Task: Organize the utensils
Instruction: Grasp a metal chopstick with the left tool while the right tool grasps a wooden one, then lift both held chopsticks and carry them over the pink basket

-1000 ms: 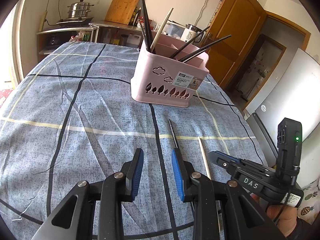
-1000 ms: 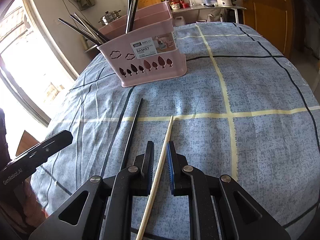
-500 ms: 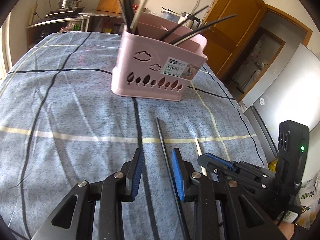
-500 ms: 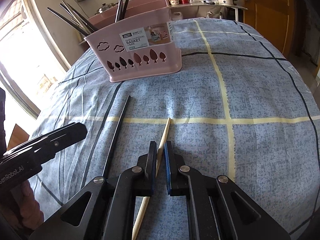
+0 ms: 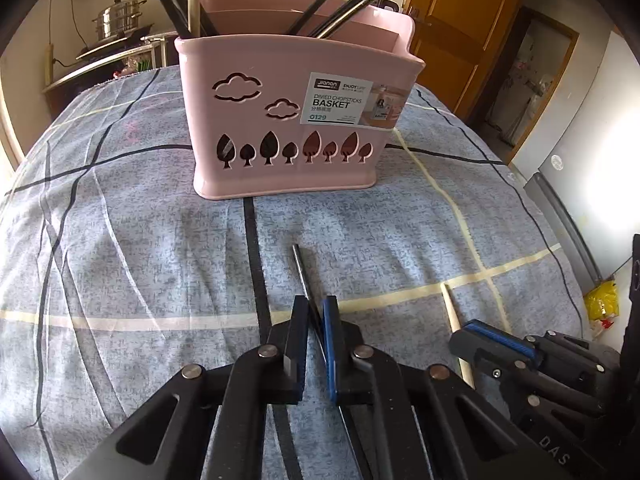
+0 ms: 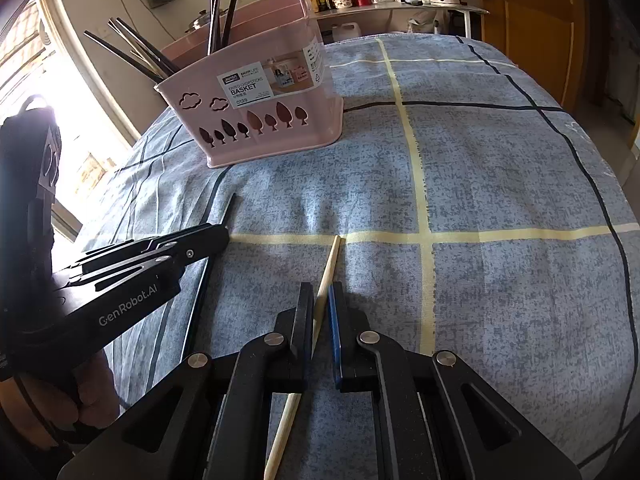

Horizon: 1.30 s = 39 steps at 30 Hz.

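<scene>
**Both grippers pinch a chopstick each**

Nearest, the left gripper (image 5: 316, 312) has just closed its jaws on the black chopstick (image 5: 301, 266), and the right gripper (image 6: 320, 304) pinches the pale wooden chopstick (image 6: 329, 264); both sticks seem to lie flat on the blue checked cloth (image 6: 500, 168), gripped partway along for lifting. Farther off, the pink basket (image 5: 288, 120) stands upright, sorted chopsticks leaning inside.

basket (image 5: 288, 120) on desk (image 5: 120, 240), beyond both tools | dark chopstick (image 5: 301, 268) in left tool (image 5: 316, 312), left of pale chopstick (image 6: 328, 268) in right tool (image 6: 320, 304) | more chopsticks (image 5: 344, 0) stand in basket
</scene>
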Tool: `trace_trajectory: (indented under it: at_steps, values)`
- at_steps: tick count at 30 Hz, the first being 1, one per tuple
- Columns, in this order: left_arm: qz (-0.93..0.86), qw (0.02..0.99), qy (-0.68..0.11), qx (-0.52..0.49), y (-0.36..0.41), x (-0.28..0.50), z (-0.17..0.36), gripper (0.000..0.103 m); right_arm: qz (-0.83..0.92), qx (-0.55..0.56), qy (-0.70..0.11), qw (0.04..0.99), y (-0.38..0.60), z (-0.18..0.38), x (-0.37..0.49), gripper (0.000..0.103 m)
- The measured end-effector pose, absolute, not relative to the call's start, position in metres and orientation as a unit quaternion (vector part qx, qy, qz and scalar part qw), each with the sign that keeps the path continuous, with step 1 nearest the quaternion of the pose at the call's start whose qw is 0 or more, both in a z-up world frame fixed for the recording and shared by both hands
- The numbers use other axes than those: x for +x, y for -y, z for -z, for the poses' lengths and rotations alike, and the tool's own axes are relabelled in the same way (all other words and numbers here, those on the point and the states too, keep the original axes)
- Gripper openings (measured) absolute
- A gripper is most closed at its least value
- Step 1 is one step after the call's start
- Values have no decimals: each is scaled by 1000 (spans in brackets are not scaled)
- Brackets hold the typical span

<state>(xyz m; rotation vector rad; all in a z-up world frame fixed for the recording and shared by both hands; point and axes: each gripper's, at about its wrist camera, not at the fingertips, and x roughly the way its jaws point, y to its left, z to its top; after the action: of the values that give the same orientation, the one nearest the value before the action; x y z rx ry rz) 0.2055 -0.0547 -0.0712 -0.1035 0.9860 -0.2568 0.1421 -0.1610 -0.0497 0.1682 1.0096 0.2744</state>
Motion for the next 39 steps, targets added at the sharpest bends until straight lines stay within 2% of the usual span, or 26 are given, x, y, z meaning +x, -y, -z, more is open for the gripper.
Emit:
trace_trajectory:
  at_steps: [13,23,30,39]
  values:
    - [107,866,-483,-76,7,168,73,6,-126,73,-493,858,160,48,143,8]
    - [98,865,-491,-40,19,191,71,7,-112,29,-509,853,149,47,166,9]
    - [107,863,-493,-34,27,196,66,5,-118,31,-510,851,147,45,166,5]
    - [129,891,-433,-44,25,193,4,4,-132,51,-457,878,156,-2,164,5]
